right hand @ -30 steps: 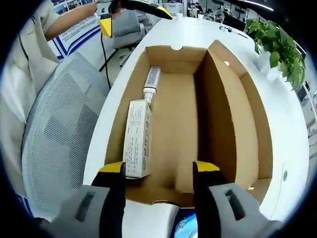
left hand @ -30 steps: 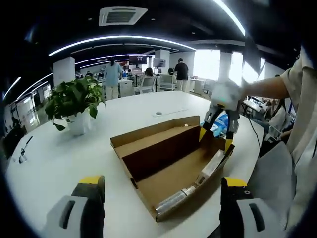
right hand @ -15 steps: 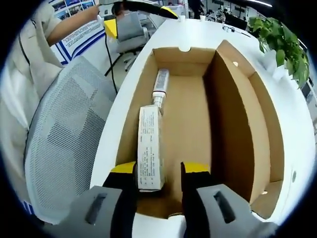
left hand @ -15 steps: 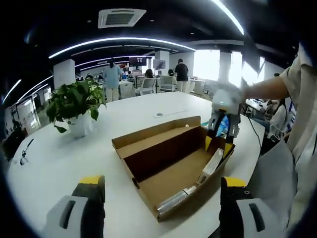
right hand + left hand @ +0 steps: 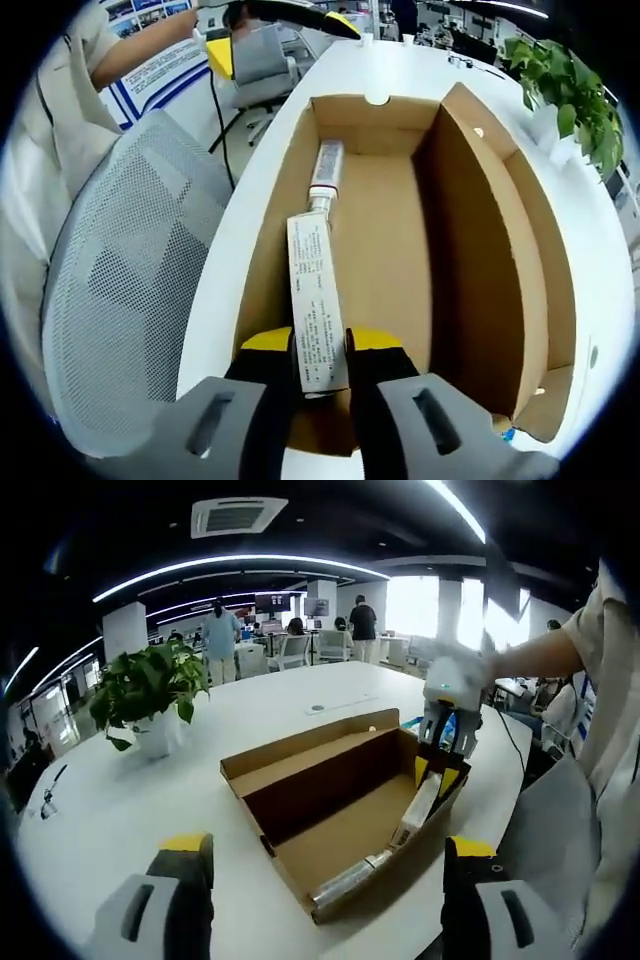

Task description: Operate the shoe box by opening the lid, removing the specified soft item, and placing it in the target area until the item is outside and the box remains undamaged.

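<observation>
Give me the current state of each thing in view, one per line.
Shoe box: open, lid folded back upright, on the white table.
Carton: in the box by its wall, one end between the right gripper's jaws.
Tube: lying in the box beyond the carton.
Right gripper: shut on the carton.
Left gripper: open, holding nothing.
Potted plant: upright on the table.

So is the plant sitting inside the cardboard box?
No, the potted plant stands on the white table, apart from the open shoe box.
</observation>
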`<action>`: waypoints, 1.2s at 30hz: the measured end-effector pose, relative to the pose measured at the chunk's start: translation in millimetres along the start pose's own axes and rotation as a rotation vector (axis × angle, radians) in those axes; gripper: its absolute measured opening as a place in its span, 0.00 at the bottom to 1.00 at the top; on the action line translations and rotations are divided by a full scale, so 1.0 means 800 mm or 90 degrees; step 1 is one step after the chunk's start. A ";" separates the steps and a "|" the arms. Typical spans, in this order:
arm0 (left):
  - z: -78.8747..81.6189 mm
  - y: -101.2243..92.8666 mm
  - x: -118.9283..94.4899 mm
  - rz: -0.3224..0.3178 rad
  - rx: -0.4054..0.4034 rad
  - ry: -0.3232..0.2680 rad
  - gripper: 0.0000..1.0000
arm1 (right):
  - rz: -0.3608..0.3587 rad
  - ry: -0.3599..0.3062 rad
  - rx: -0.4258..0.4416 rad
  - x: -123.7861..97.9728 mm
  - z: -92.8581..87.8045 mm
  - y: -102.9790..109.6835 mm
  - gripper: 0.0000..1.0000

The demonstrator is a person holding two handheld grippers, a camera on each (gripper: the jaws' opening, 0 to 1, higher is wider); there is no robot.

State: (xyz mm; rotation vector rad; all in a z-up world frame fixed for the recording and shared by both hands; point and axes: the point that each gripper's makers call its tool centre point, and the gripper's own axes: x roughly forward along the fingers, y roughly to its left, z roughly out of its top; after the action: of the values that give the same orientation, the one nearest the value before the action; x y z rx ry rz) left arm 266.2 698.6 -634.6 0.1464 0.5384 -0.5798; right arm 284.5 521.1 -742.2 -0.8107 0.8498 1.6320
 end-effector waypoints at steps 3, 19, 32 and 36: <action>-0.002 -0.001 0.000 -0.001 0.002 0.001 0.97 | -0.004 -0.001 -0.001 0.000 0.002 0.001 0.16; -0.004 -0.007 -0.001 -0.005 0.012 0.006 0.97 | -0.024 -0.021 -0.006 -0.014 0.012 0.002 0.15; -0.003 -0.011 -0.001 -0.010 0.018 0.005 0.97 | -0.049 -0.047 -0.007 -0.040 0.026 0.000 0.15; -0.004 -0.010 -0.001 -0.009 0.017 0.004 0.97 | -0.062 -0.056 -0.014 -0.051 0.033 -0.002 0.15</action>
State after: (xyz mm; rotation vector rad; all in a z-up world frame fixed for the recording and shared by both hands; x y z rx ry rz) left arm 259.8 693.1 -636.3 0.1698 0.5382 -0.6006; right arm 291.7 524.2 -694.1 -0.7779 0.7216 1.5816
